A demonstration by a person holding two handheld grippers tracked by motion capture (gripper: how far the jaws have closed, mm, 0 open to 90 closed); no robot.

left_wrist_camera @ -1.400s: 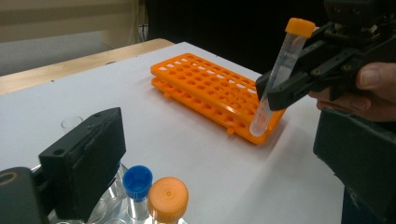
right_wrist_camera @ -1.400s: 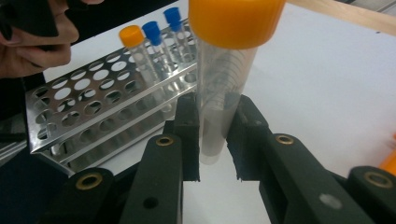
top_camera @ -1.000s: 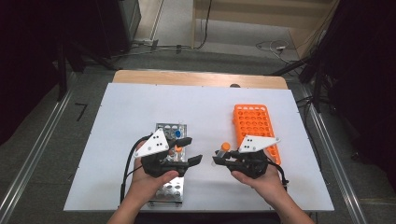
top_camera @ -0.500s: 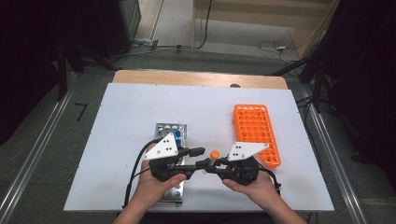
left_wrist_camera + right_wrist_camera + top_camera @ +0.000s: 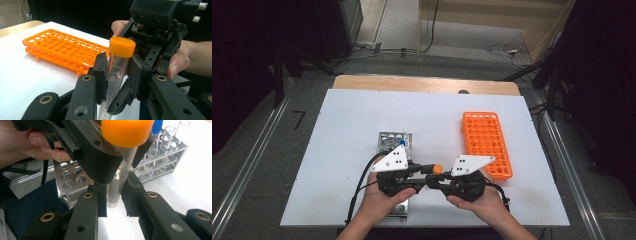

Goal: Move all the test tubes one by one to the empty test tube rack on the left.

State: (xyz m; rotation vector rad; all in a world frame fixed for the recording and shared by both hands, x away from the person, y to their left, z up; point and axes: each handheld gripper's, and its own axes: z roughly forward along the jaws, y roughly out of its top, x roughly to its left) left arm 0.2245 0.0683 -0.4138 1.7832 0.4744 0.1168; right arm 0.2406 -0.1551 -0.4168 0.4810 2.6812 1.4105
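Handover underway above the bench (image 5: 352, 125): orange-capped tube (image 5: 119, 65) is clamped low by the right tool (image 5: 113, 206), while the left tool (image 5: 117, 72) has just been closing on its upper part. Racking remains.

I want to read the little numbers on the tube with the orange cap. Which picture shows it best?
The left gripper view: the tube stands close, cap and printed scale plain. The right gripper view shows its cap and lower end, partly hidden. The high view shows just a small orange cap.
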